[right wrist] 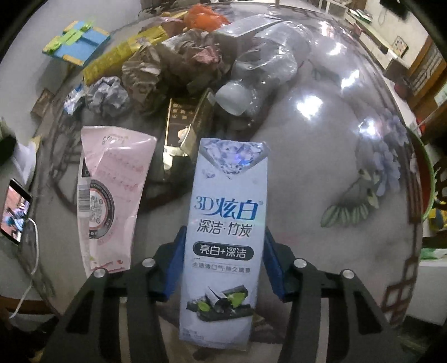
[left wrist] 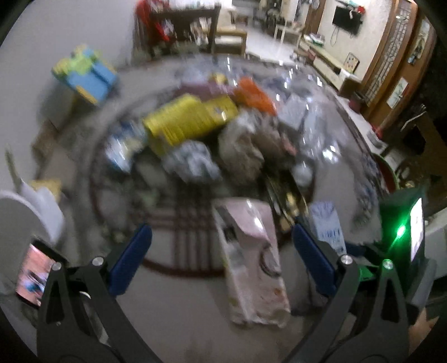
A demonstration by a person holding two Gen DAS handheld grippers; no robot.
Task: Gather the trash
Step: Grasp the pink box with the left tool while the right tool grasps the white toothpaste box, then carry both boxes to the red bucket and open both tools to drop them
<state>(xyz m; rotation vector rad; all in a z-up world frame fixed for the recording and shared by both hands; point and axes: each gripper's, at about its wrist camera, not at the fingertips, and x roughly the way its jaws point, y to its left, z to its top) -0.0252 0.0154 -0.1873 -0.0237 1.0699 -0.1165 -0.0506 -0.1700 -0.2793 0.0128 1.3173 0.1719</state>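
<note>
**Right claw closes around the toothpaste box while the left one comes over the pink packet**

The right claw (right wrist: 222, 262) has its two blue pads on the long sides of the white-blue toothpaste box (right wrist: 226, 223), which lies flat on the counter (right wrist: 321, 173) near the near edge. The pads appear to touch the box walls, so I judge the box is pinched, though how firmly I cannot tell. Taking it across its narrow width makes sense: the carton is long and light, and the flat sides give the pads good contact.

The left claw (left wrist: 220, 259) is spread wide and holds nothing. The pink packet (left wrist: 251, 257) lies between its fingers but apart from both, so it is probably the next piece to collect. This view is blurred.

The other trash is heaped toward the middle of the counter: crumpled brown paper (right wrist: 156, 69), a grey paper ball (right wrist: 107, 95), a clear plastic bottle (right wrist: 259, 69) on its side, a dark open box (right wrist: 187, 123), a yellow package (right wrist: 125, 53) and an orange bag (right wrist: 204, 16) farther back.

The counter is round, glossy, and painted with flowers; lamps reflect on it. A phone (right wrist: 15, 210) with a lit screen stands at its left edge. Behind is a living room with a wall television (left wrist: 346, 18).
</note>
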